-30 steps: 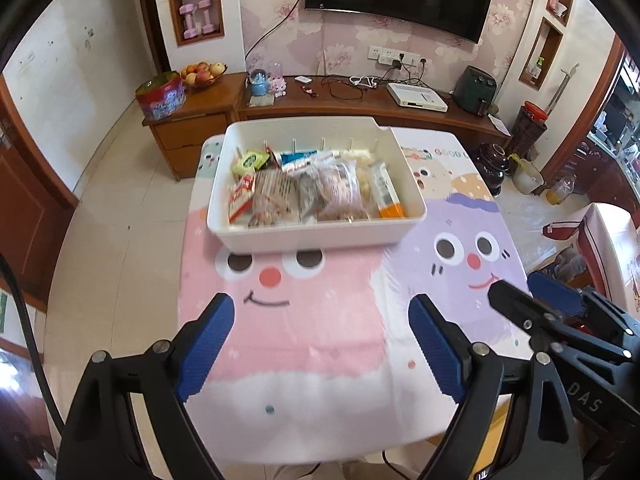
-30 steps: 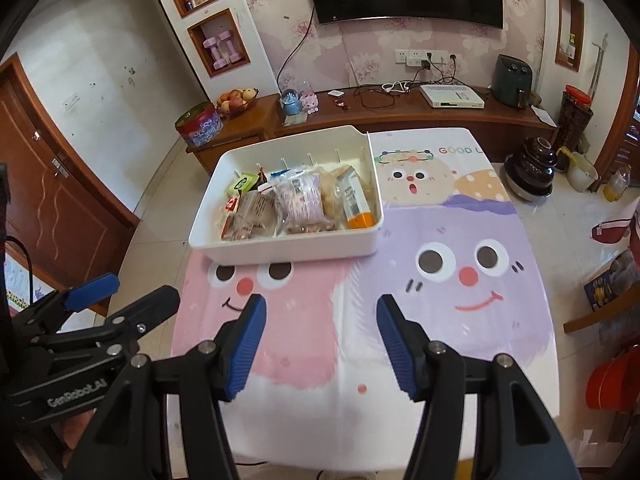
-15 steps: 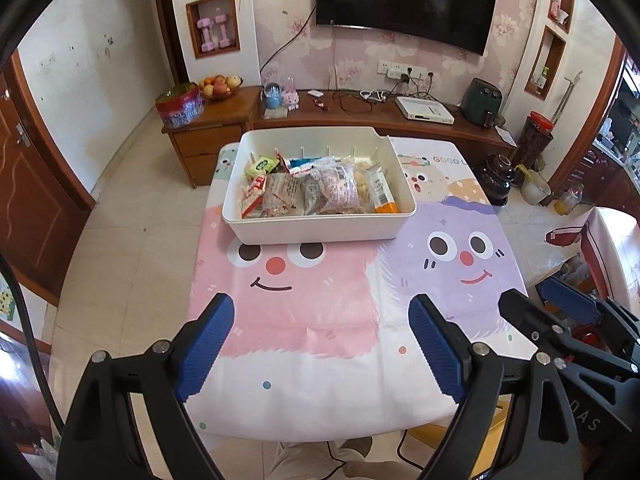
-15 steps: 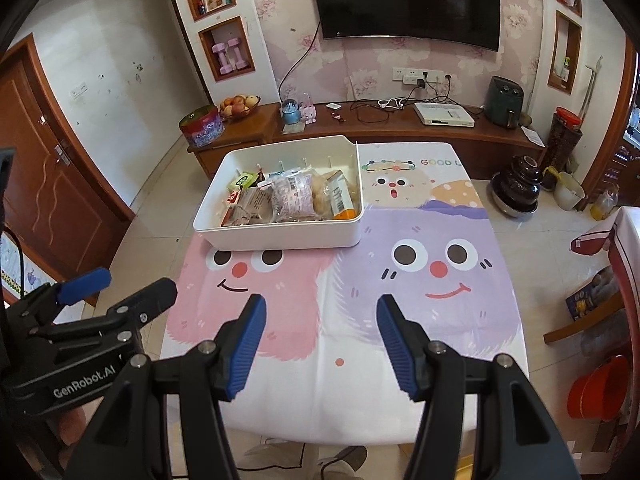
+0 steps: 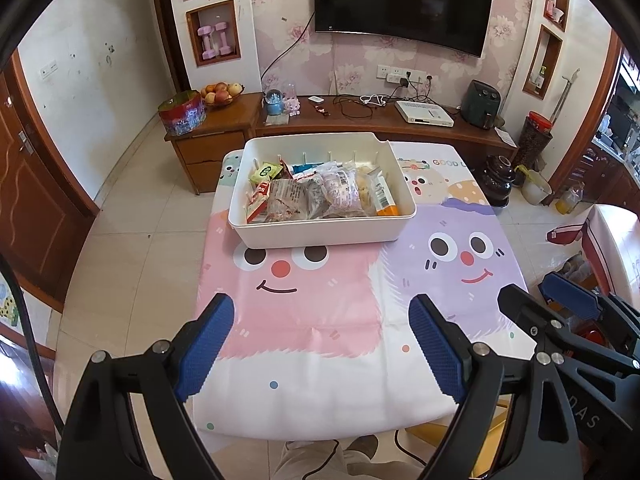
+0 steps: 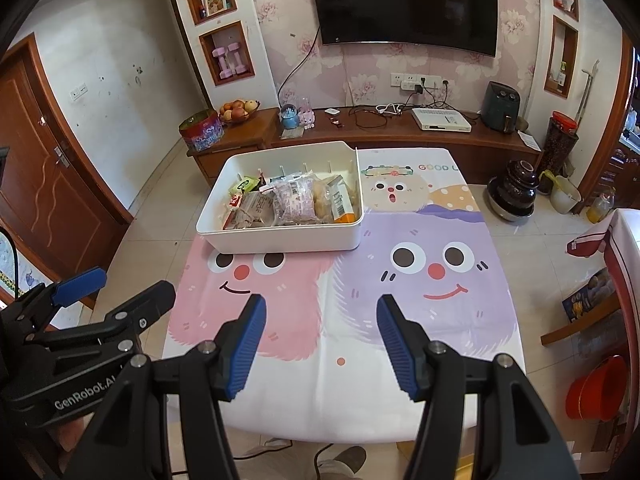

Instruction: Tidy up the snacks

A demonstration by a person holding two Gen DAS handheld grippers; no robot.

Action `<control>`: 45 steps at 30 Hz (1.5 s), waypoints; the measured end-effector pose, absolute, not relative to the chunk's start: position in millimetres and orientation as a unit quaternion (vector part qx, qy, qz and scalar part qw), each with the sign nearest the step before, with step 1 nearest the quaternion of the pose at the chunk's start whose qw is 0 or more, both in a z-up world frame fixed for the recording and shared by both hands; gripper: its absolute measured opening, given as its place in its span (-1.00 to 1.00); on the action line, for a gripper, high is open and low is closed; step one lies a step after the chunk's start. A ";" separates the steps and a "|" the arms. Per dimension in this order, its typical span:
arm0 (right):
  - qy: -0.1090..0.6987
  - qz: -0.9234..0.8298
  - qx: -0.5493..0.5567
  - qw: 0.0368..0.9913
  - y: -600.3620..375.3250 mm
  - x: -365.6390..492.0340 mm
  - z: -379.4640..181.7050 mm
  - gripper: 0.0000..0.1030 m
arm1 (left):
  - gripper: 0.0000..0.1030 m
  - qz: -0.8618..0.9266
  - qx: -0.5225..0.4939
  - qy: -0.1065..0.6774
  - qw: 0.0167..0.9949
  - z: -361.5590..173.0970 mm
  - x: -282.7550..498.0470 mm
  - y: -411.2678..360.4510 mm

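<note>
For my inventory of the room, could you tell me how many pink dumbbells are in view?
2: one pink dumbbell and a second pink dumbbell stand upright side by side in the lower wall niche.

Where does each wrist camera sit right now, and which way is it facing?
Left wrist: on the left gripper, above the table's near edge, facing the white bin and TV wall; the right gripper shows at right.
Right wrist: on the right gripper, same heading; the left gripper shows at left.
Shared: the bin of snacks, cartoon tablecloth, both grippers open and empty.
</note>
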State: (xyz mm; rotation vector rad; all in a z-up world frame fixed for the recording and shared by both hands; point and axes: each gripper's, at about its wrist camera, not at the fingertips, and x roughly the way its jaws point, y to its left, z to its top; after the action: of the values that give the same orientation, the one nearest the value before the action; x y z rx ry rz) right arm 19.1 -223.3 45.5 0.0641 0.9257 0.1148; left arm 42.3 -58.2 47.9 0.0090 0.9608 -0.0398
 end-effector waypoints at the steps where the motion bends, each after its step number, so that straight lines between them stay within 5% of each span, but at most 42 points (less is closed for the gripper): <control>1: 0.446 0.055 0.031 0.893 -222.0 18.9 47.2 0.13 | 0.72 -0.019 0.005 0.462 0.887 48.3 42.0 -58.2; 45: 0.447 0.058 0.031 0.892 -207.2 20.7 52.9 0.13 | 0.72 -0.018 0.006 0.465 0.885 54.5 43.3 -45.2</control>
State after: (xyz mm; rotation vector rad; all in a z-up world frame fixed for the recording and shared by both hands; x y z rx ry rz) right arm 20.7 -207.2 52.9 0.0647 0.9287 0.1213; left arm 43.3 -45.2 54.5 0.0121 0.9682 -0.0365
